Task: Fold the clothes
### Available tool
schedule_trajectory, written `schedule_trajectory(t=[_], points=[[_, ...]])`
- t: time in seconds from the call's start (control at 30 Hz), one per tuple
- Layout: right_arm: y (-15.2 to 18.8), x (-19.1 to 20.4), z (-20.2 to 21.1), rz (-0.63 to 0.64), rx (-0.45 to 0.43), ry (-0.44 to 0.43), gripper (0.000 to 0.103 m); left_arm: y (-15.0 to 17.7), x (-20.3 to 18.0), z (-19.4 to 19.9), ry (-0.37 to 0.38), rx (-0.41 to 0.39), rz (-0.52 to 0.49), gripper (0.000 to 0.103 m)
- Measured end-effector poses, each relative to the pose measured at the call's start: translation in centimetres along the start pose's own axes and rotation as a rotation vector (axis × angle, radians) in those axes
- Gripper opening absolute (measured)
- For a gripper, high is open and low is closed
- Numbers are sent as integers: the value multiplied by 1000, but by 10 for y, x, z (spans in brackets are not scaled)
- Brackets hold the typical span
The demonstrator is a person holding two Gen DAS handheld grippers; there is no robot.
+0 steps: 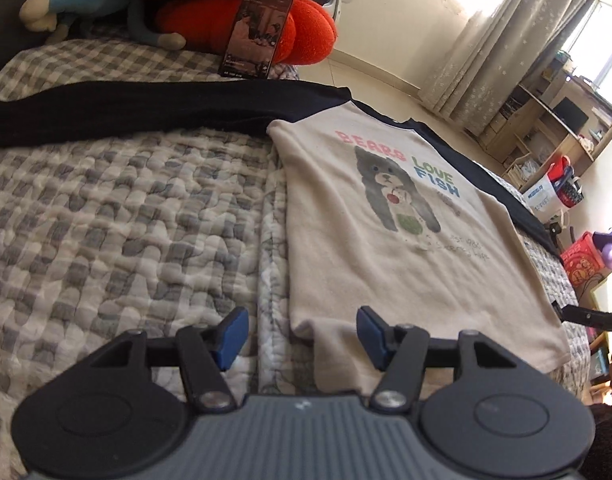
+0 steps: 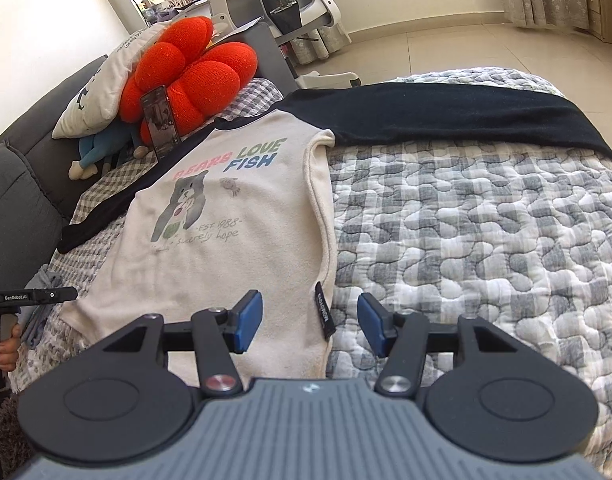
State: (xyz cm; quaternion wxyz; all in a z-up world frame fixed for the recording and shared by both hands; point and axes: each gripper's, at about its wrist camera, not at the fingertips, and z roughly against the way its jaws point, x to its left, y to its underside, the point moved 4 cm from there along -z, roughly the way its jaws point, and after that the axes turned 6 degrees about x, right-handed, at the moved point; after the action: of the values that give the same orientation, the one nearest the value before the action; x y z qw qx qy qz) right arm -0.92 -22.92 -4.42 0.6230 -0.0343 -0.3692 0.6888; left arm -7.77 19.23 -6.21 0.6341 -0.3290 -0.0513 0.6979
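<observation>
Cream cotton with black sleeves, the shirt point(image 2: 226, 248) is lying flat, print up, on the grey-and-white checked quilt point(image 2: 486, 240) of the bed, one sleeve point(image 2: 446, 116) stretching across the quilt to the far edge. Its print is showing a grey bear under the words "BEARS LOVE FISH" in pink, green and blue, with "-EST 1988-" and a handwritten line that looks like "sincerely hope" below. A small black tag point(image 2: 323, 312) is sitting on the side seam near the hem; its white lettering is too small to read. The right gripper point(image 2: 310, 322) is hovering over that hem corner, its blue-padded jaws standing apart and straddling the tag and seam without pressing them. The left gripper point(image 1: 302, 338) is hanging over the opposite hem corner, jaws likewise apart, one pad above the shirt, the other above the quilt, nothing clamped. In the right wrist view its black body is reading "GenRobot.AI", held by a hand point(image 2: 4, 350). A phone point(image 2: 161, 122) is leaning against a red cushion point(image 2: 194, 76) at the head of the bed.
</observation>
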Motion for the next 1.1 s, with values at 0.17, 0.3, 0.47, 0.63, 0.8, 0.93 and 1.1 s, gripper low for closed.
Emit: schedule_trajectory(t=[0.17,0.3,0.47,0.63,0.8,0.93,1.1], points=[[12,0,-4,-37,18,-37,54,13,2,-7,122,25,92,13],[16,0,-3,-53,31,-46,10,18,-7,7,83,-40,70,7],[12,0,23,-59,-18,-52,9,23,-16,52,100,-122,44,7],[14,4,29,-38,-13,-55,9,40,-14,47,42,-51,20,7],[24,-8,10,-69,48,-40,9,58,3,15,-14,32,40,7],[31,-14,6,-88,66,-42,9,60,4,10,-22,43,9,12],[29,-14,7,-68,84,-61,20,56,7,24,-63,17,-73,47]])
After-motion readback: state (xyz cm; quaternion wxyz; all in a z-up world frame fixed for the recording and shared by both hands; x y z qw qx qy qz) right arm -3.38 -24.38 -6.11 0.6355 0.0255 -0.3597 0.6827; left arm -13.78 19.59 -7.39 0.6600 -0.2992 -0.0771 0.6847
